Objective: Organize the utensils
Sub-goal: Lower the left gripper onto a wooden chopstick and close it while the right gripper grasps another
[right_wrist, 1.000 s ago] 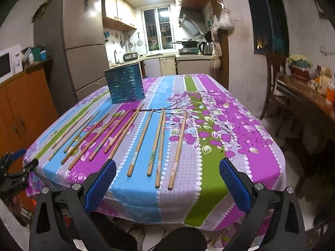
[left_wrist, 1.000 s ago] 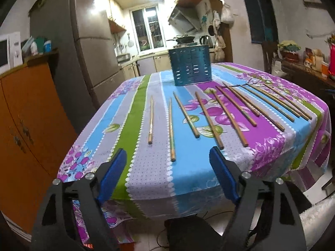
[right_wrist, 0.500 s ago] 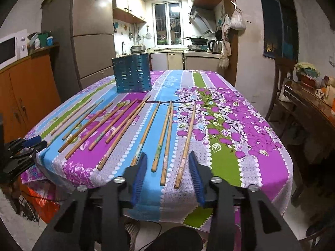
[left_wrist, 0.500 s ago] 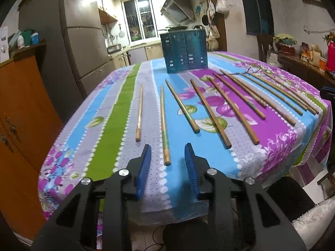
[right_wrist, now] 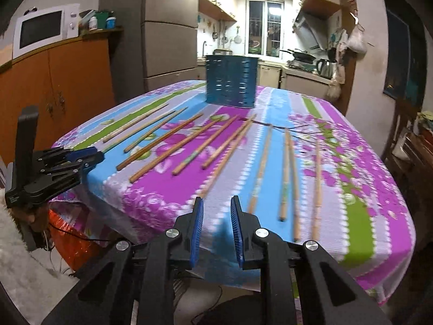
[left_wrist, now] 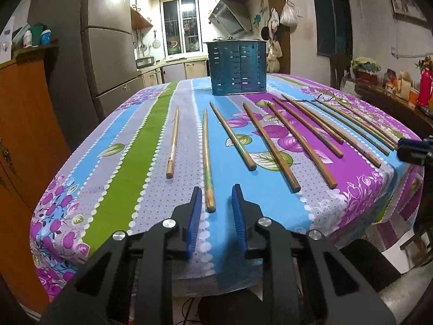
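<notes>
Several wooden chopsticks lie side by side on the flowered tablecloth (left_wrist: 130, 168). A blue slotted utensil holder (left_wrist: 238, 67) (right_wrist: 231, 81) stands upright at the far end. My left gripper (left_wrist: 217, 188) hovers at the near table edge, its jaws narrow and closing. The near end of a greenish chopstick (left_wrist: 209, 200) shows between its fingertips, and the pads do not press on it. My right gripper (right_wrist: 217, 198) is at the table edge further right, jaws narrow and closing with nothing between them. A long chopstick (right_wrist: 227, 157) ends just beyond its left fingertip.
An orange cabinet (right_wrist: 67, 81) with a microwave (right_wrist: 43, 31) stands to the left, a grey fridge (left_wrist: 108, 54) behind it. Dark side furniture (left_wrist: 392, 100) with bottles lines the right wall. Beyond the table are the kitchen counters. My left gripper (right_wrist: 89, 154) shows in the right wrist view.
Both grippers' jaws went from wide apart to a narrow gap. The left gripper came down and closer to the greenish chopstick's end. The right gripper swung left along the table edge and rolled.
</notes>
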